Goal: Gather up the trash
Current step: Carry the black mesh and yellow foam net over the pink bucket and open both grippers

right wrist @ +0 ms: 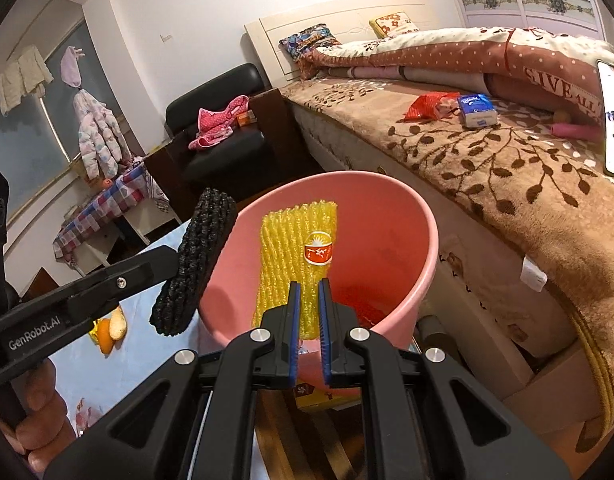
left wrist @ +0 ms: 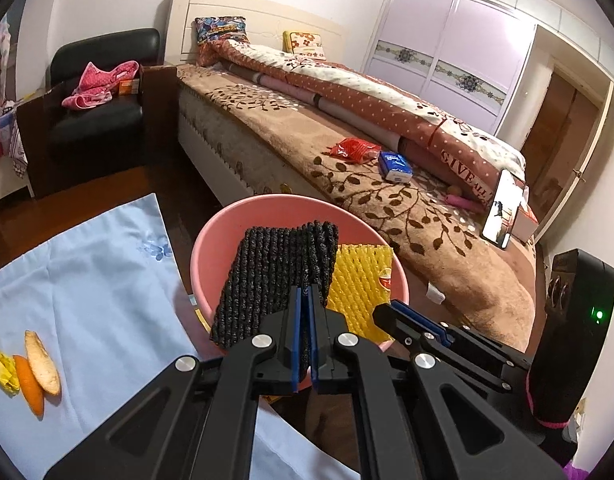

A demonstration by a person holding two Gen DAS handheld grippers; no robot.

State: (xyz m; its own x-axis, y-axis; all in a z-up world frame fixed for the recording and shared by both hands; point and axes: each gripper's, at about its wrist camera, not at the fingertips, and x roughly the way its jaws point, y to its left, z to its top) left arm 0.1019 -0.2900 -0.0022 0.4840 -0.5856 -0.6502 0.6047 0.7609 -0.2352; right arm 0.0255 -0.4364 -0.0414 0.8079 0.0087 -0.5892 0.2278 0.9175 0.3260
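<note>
Closest to the lens, the left claw (left wrist: 305,300) is clenched on a black net (left wrist: 275,276), holding it at the near-left rim of the pink bin (left wrist: 211,240). Beside it, the right claw (right wrist: 308,304) grips a yellow net (right wrist: 299,256) that hangs over the bin's mouth, well inside the rim. Judging by this, two pieces are about to be dropped but neither is released yet. Left of the bin, on the blue-clothed worktop (left wrist: 87,280), orange peel (left wrist: 39,364) and a yellow scrap (left wrist: 1,372) remain to collect. Beyond the bin, on the bed (left wrist: 387,208), lie a red wrapper (left wrist: 353,148) and a tissue pack (left wrist: 397,166); whether those count as trash I cannot tell. Something reddish sits in the bin's bottom, too dim to name, and the yellow scrap is cut off by the frame edge.
</note>
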